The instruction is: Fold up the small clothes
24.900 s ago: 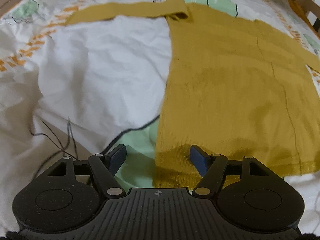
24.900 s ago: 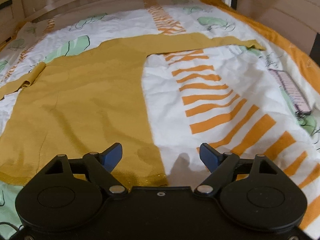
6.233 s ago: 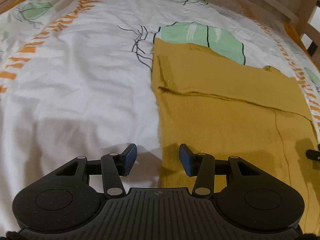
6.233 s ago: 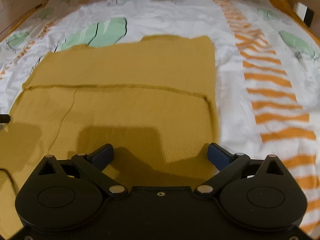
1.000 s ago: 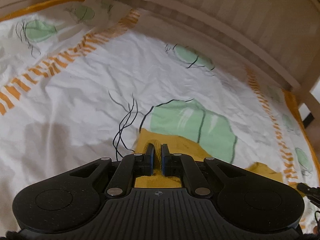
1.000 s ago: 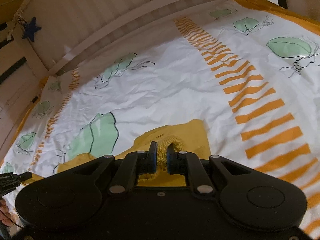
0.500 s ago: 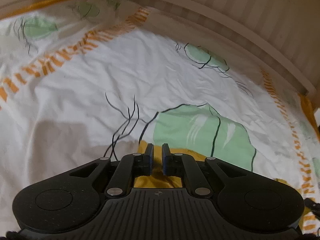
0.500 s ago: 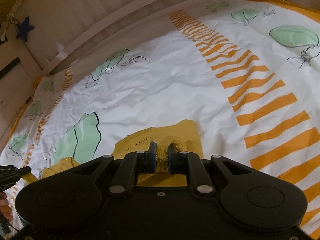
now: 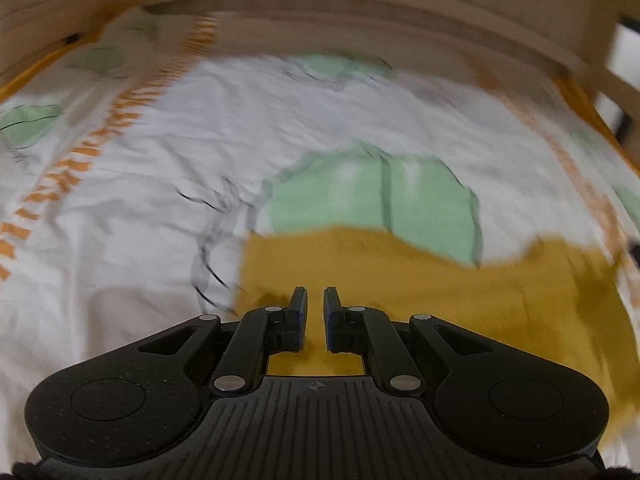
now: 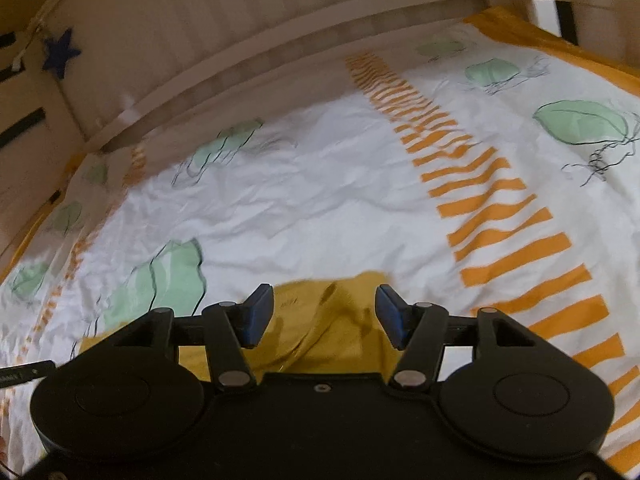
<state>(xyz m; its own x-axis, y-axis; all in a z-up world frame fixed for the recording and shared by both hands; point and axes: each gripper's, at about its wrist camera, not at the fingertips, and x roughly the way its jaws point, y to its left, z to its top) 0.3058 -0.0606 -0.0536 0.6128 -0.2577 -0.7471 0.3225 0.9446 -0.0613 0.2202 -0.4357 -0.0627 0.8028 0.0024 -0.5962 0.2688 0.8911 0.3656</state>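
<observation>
A mustard-yellow garment [image 9: 440, 292] lies folded on the patterned bedsheet [image 9: 160, 208], its far edge running across a green leaf print. In the blurred left wrist view, my left gripper [image 9: 315, 308] hovers over the garment's near left part with its jaws nearly together. Only a thin slit of yellow shows between them, and the garment's corner lies ahead of the tips. In the right wrist view, my right gripper [image 10: 325, 312] has its jaws opening. A raised fold of the garment [image 10: 340, 332] sits between the blue pads [image 10: 258, 312] without touching them.
A slatted wooden headboard [image 10: 240, 32] curves along the far side of the bed, with a blue star [image 10: 60, 54] hanging at its left. A wooden side rail [image 9: 616, 84] closes the right side. White sheet with orange stripes [image 10: 500, 216] stretches beyond the garment.
The right jaws have spread and let go of the pinched fold, which has dropped onto the bed. The left gripper has drawn back from the garment's corner, so more yellow cloth shows ahead.
</observation>
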